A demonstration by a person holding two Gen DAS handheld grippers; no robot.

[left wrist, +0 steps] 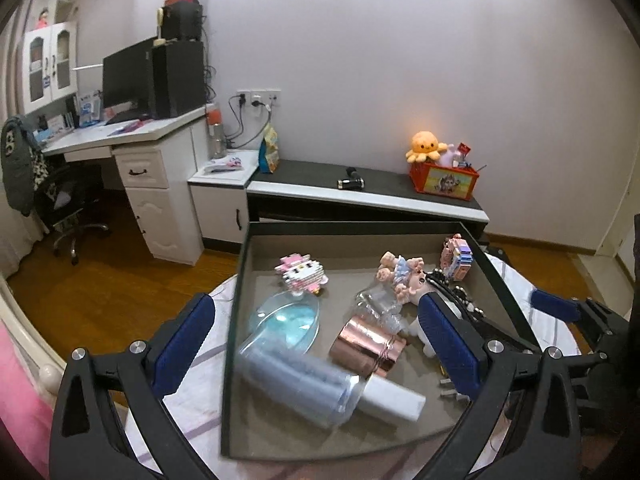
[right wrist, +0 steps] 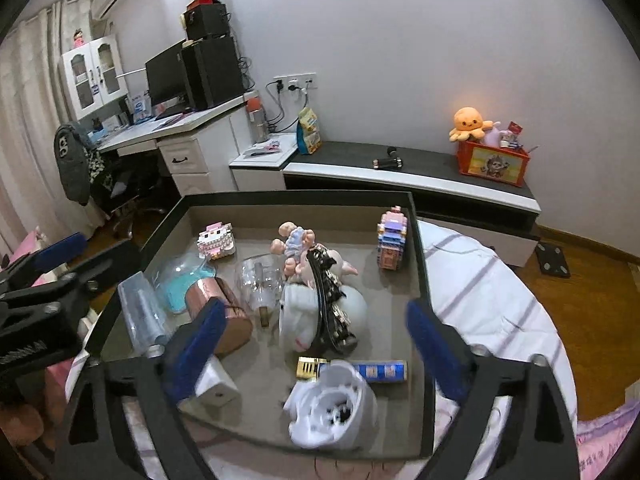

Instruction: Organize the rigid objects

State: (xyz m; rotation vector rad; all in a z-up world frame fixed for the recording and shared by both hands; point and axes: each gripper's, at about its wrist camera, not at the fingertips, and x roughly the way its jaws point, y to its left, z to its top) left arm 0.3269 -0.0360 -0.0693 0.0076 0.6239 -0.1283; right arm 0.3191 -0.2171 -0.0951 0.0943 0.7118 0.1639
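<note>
My left gripper (left wrist: 320,344) hangs over the near left part of the black-rimmed tray (left wrist: 498,276), its blue fingers (left wrist: 182,344) spread wide with nothing pressed between them. Below and between them lies a clear bluish cylinder (left wrist: 296,380), blurred, with a white tube (left wrist: 394,400) just beside it on the right and a shiny copper roll (left wrist: 366,346) a little farther in. Beyond those sit a clear blue dish (left wrist: 286,318) and a pink-and-white block figure (left wrist: 302,274) toward the far left of the tray.

My right gripper (right wrist: 316,344) hovers over the near right part of the same tray, and its fingers (right wrist: 434,350) also stand apart, gripping nothing. A white round object (right wrist: 334,404), blurred, lies on the tray floor just below them. Just beyond it lie a blue cylinder with a gold cap (right wrist: 356,370), a black studded band (right wrist: 332,304) leaning over a white plush (right wrist: 298,322), and a clear glass bottle (right wrist: 262,284). A small doll (right wrist: 294,246) sits mid-tray, and a pastel block tower (right wrist: 392,240) stands upright at the far right.

The tray rests on a bed with a white, striped cover (right wrist: 488,292).
</note>
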